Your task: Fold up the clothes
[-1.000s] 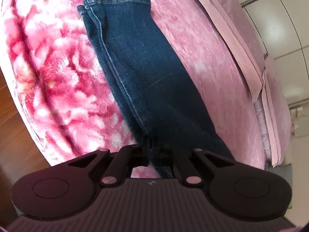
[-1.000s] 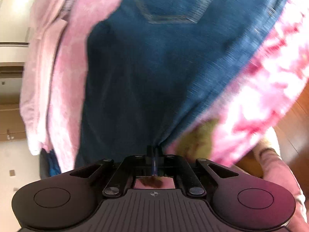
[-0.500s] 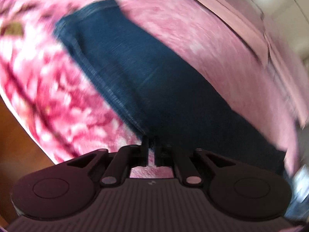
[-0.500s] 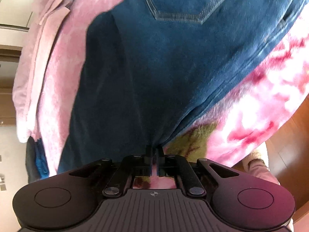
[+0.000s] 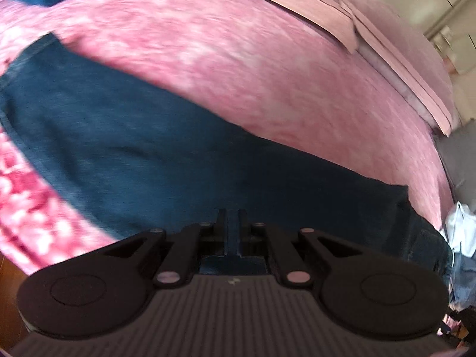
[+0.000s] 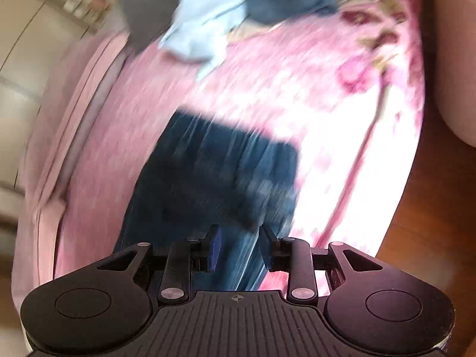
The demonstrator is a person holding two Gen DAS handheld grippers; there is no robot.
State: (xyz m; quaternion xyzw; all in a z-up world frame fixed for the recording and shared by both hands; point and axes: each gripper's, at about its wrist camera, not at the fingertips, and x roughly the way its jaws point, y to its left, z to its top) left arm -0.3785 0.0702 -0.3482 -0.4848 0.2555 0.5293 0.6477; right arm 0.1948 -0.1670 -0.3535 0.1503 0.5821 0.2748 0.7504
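Note:
Dark blue jeans (image 5: 148, 148) lie stretched across a pink fleece blanket (image 5: 267, 74) on a bed. My left gripper (image 5: 232, 223) sits at their near edge, its fingers nearly together with denim showing in the narrow gap and down inside the jaws. In the blurred right wrist view the jeans (image 6: 214, 178) run away from my right gripper (image 6: 239, 238), whose jaws are opening. Denim shows behind the gap, but the pads do not press on it.
Pale pink bedding (image 5: 386, 44) lines the far side of the bed. A light blue garment (image 6: 208, 15) and darker clothes lie heaped at one end. The blanket's flowered edge (image 6: 372, 68) drops to a wooden floor (image 6: 431, 238). Pale cupboards (image 6: 29, 44) stand behind.
The right gripper has let go of the jeans, its jaws have parted, and it has swung fast towards the clothes heap. The left view has rolled, so the jeans now lie crosswise.

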